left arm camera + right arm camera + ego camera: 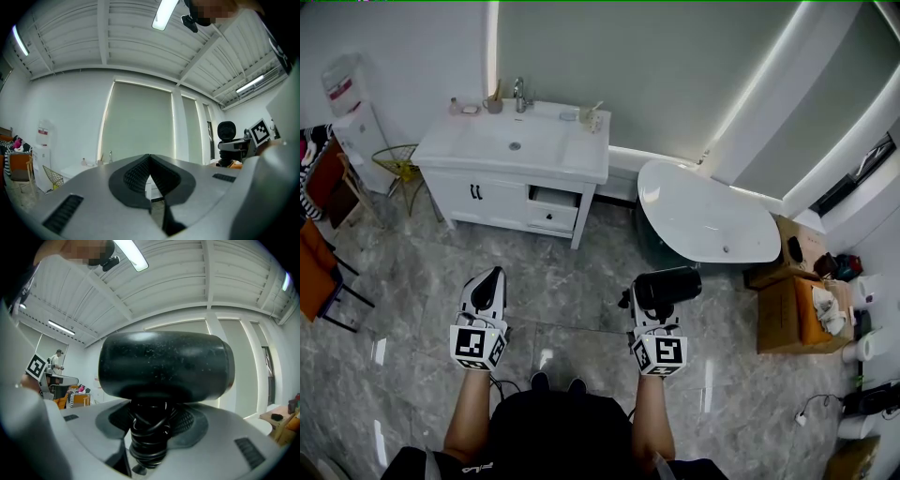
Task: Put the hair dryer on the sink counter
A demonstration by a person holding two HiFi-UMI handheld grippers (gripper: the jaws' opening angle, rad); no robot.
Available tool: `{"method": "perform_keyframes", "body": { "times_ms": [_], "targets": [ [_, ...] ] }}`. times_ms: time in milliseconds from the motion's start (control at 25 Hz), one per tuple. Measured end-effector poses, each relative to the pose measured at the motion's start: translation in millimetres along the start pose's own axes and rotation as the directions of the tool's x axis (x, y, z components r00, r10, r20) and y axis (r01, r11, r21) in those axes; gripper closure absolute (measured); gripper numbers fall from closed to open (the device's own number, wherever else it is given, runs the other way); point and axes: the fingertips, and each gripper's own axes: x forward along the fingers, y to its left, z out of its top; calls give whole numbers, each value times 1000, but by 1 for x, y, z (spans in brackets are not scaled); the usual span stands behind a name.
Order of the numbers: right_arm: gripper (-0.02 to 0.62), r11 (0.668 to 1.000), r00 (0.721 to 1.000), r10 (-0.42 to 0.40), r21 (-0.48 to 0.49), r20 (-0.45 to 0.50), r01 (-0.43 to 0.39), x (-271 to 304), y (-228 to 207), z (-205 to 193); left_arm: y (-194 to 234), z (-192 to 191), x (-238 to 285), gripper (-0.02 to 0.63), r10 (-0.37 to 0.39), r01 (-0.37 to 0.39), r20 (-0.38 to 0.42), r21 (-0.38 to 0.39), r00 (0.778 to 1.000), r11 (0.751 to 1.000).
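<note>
Nearest the person, the right gripper [660,317] pinches the hair dryer [164,364] by its cord-wrapped handle, with the black barrel lying crosswise above the jaws. The left gripper [150,174] has its jaws pressed together on nothing. Beyond a stretch of floor, the sink counter [581,157] stands at 11 o'clock, well apart, and the bathtub [712,220] at 1 o'clock. Recommendation: carry the dryer level with a firm grip, then set it on bare counter right of the basin [515,141].

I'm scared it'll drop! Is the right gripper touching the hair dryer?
Touching. The right gripper view shows the right gripper with its jaws clamped on the hair dryer at its cord-wrapped handle, with no gap.
</note>
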Motion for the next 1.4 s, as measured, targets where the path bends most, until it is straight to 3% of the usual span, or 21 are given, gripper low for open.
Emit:
{"method": "perform_keyframes", "body": {
  "times_ms": [680, 1400],
  "targets": [
    [383, 999, 1000, -16, -37, -4, 16, 9, 44, 13, 37, 6, -6, 583, -66, 66, 20, -12, 998, 998],
    [383, 999, 1000, 12, -44, 6, -12, 83, 29, 6, 74, -5, 42, 583, -13, 14, 24, -13, 1000, 1000]
  ]
}}
